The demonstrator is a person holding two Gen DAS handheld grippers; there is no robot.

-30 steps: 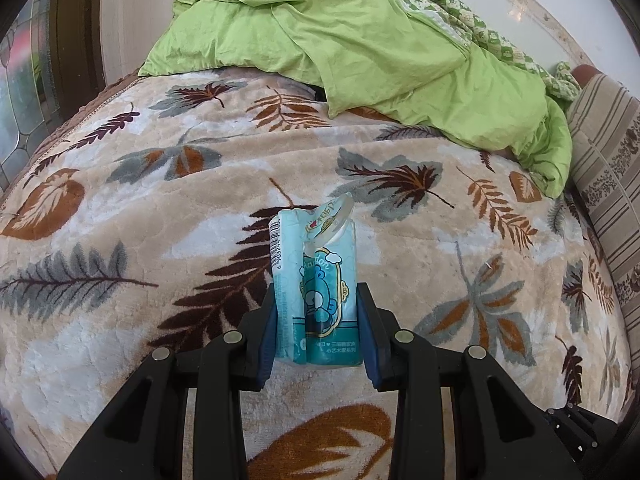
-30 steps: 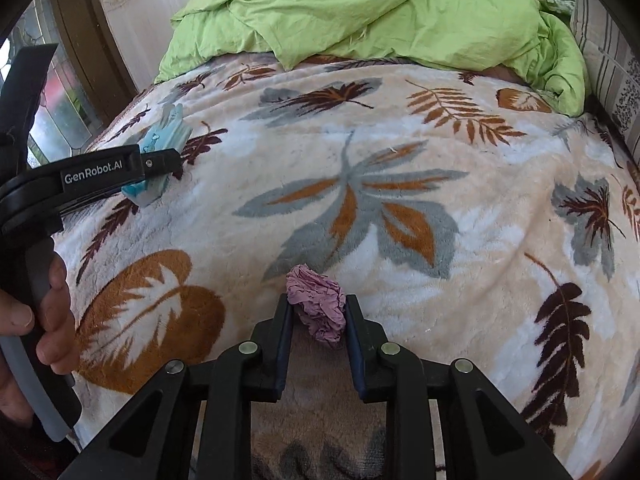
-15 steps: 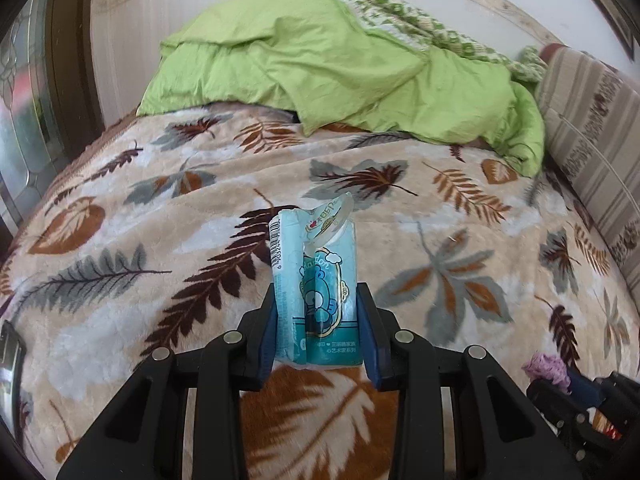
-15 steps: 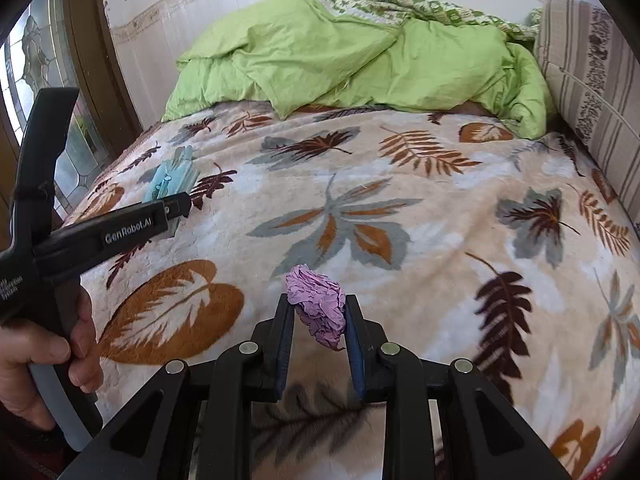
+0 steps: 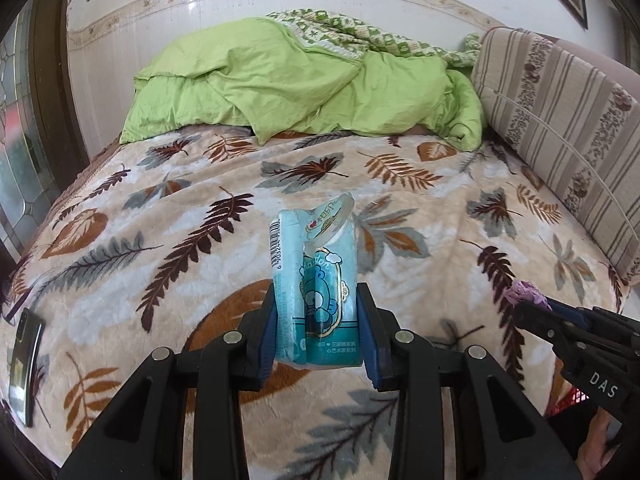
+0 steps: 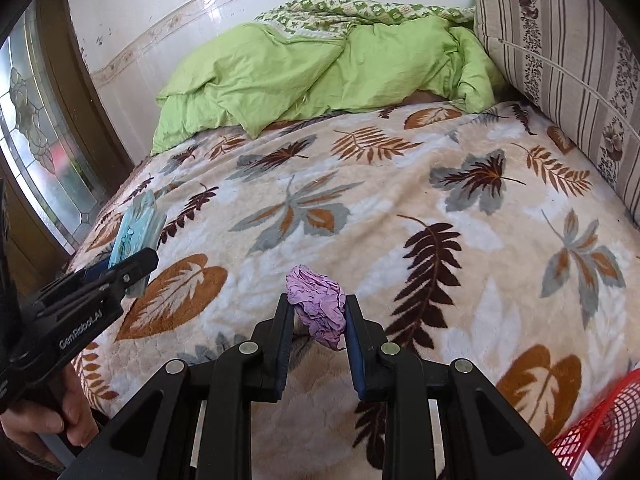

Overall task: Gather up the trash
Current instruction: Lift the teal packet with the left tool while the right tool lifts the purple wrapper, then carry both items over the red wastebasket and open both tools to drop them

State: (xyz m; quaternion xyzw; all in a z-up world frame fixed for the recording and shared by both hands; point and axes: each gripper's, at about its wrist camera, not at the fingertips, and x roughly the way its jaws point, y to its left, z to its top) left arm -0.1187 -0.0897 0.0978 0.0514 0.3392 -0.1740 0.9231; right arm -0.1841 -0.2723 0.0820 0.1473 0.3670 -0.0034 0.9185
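My left gripper (image 5: 318,328) is shut on a teal tissue packet (image 5: 320,280) with a cartoon bear, held upright above the bed. In the right wrist view the same packet (image 6: 138,232) shows at the left, in that gripper (image 6: 132,268). My right gripper (image 6: 318,320) is shut on a crumpled purple paper wad (image 6: 318,302). The left wrist view shows that wad (image 5: 526,294) at the right, in the right gripper (image 5: 532,308). Both grippers hang over the near end of the leaf-patterned blanket (image 5: 200,184).
A red mesh basket (image 6: 596,424) shows at the lower right corner. A dark phone (image 5: 24,364) lies on the blanket's left edge. A green duvet (image 6: 320,68) is heaped at the far end, a striped cushion (image 5: 560,120) lines the right side, and a glass door (image 6: 40,152) stands left.
Both grippers have pulled back and risen from the bed, each keeping its item. More of the wall and the bed's near edge shows now, and the red basket has come into view.
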